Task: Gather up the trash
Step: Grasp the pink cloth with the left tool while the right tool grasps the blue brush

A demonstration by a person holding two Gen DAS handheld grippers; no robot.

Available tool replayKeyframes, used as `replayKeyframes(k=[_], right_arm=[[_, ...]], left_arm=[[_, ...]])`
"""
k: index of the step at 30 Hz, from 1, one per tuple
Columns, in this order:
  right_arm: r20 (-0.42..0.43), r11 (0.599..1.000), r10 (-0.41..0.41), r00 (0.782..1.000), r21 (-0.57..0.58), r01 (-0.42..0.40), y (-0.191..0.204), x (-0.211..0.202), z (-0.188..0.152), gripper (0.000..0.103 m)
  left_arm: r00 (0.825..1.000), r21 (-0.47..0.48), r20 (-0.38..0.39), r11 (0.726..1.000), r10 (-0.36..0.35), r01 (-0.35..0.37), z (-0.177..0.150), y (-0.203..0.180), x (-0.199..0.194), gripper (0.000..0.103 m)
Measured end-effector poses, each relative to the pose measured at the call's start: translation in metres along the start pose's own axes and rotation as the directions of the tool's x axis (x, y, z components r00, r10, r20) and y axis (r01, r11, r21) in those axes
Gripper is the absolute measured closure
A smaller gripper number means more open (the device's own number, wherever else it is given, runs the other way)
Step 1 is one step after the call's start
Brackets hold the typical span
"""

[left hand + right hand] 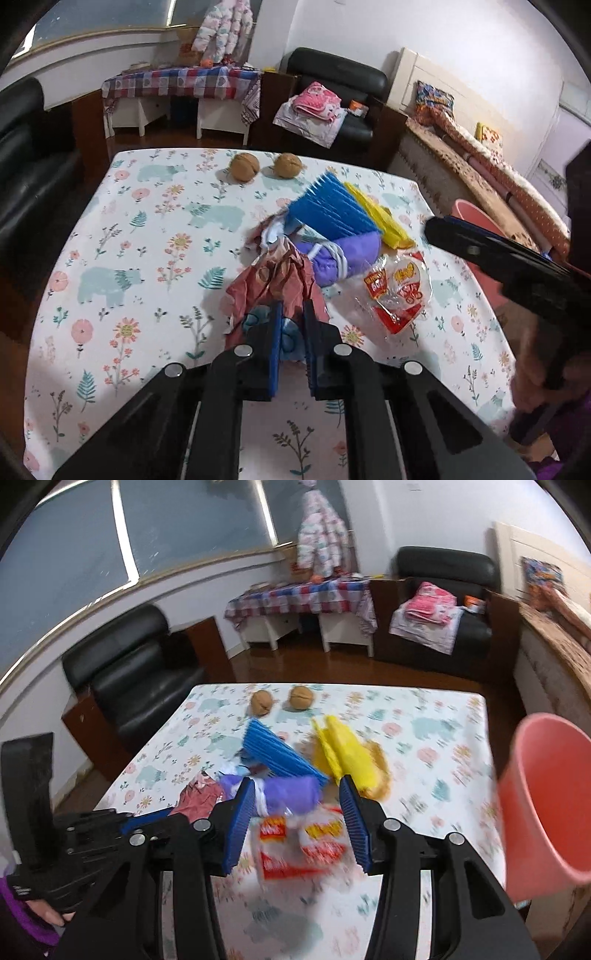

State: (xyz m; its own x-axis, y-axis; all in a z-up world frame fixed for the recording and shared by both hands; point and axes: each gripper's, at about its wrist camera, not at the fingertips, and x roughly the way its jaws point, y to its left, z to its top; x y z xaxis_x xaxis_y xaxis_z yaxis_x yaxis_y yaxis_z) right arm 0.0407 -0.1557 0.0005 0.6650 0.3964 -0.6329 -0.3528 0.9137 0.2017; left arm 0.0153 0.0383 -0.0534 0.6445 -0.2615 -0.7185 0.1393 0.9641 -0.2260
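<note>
On the floral tablecloth (147, 258) lies a heap of trash. It holds a crumpled reddish wrapper (273, 284), a purple bag (347, 258), a blue pleated paper (328, 214), a yellow pleated paper (380, 221) and a clear red-printed snack wrapper (399, 291). My left gripper (291, 314) is shut on the near end of the reddish wrapper. My right gripper (296, 781) stands open above the snack wrapper (295, 845), its pads apart from it. In the left wrist view the right gripper (432, 227) comes in from the right. The right wrist view is blurred.
Two walnuts (243, 167) (288, 165) sit near the table's far edge. A pink bin (546, 812) stands off the table's right side. Black armchairs (129, 672), a checked side table (299, 598) and a bed (498, 173) surround the table.
</note>
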Motion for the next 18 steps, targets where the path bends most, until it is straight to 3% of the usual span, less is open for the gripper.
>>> replayKeyframes(k=[8,16,18], right_arm=[[-0.077,0.993,-0.010,0.997,-0.120,0.001,0.020,0.053,0.025,0.055],[-0.088,0.982,-0.054,0.995,-0.186,0.037,0.032,0.083,0.029,0.055],[-0.097,0.984,-0.043,0.994,-0.179,0.025,0.033,0.086,0.030,0.069]], left_arm=[[1.000,-0.055,0.031,0.999,0.001,0.001,0.004,0.021,-0.015,0.093],[0.999,-0.091,0.013,0.995,0.035,-0.034,0.005,0.032,-0.010,0.093],[0.999,-0.100,0.010,0.994,0.043,-0.042,0.005,0.034,-0.010,0.093]])
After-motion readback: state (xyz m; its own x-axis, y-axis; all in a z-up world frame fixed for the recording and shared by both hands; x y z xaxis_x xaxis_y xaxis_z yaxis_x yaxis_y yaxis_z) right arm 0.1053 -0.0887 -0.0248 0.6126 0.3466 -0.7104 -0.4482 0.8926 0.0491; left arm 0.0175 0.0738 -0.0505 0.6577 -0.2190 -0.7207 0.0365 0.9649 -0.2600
